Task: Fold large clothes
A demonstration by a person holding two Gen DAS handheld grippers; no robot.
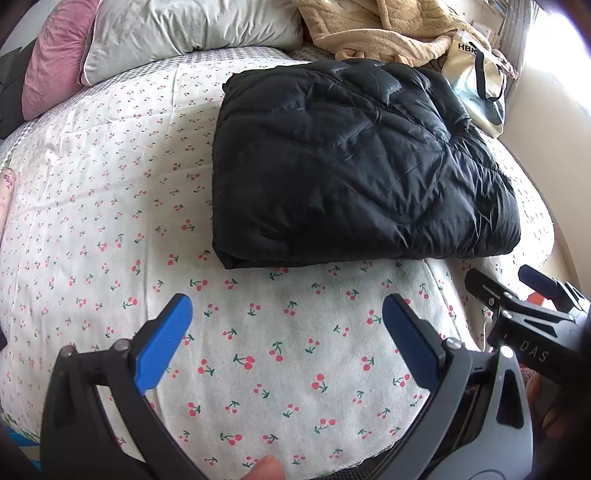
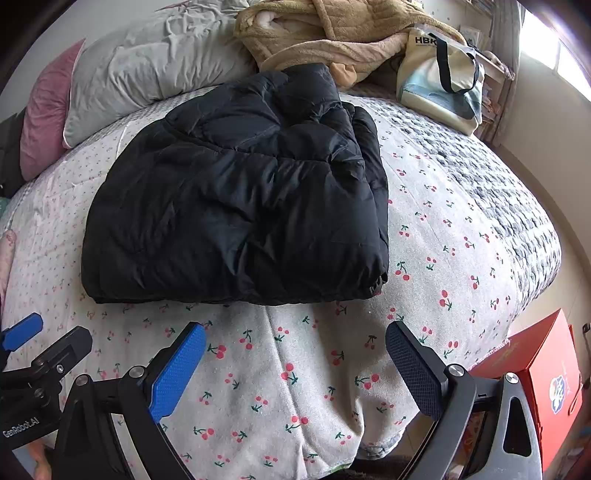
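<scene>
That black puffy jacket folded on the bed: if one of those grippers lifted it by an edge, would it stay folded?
Probably not. The black jacket looks soft and quilted, so it would likely sag and unfold. Its shiny shell suggests the layers may slide apart. Its puffiness hints that it is light for its bulk. Both the left gripper and right gripper are open, clear of it.

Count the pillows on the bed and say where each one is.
2. A pale grey pillow lies at the head of the bed, left of the folded black jacket. A pink pillow leans against its left side. The beige blanket may hide others.
</scene>
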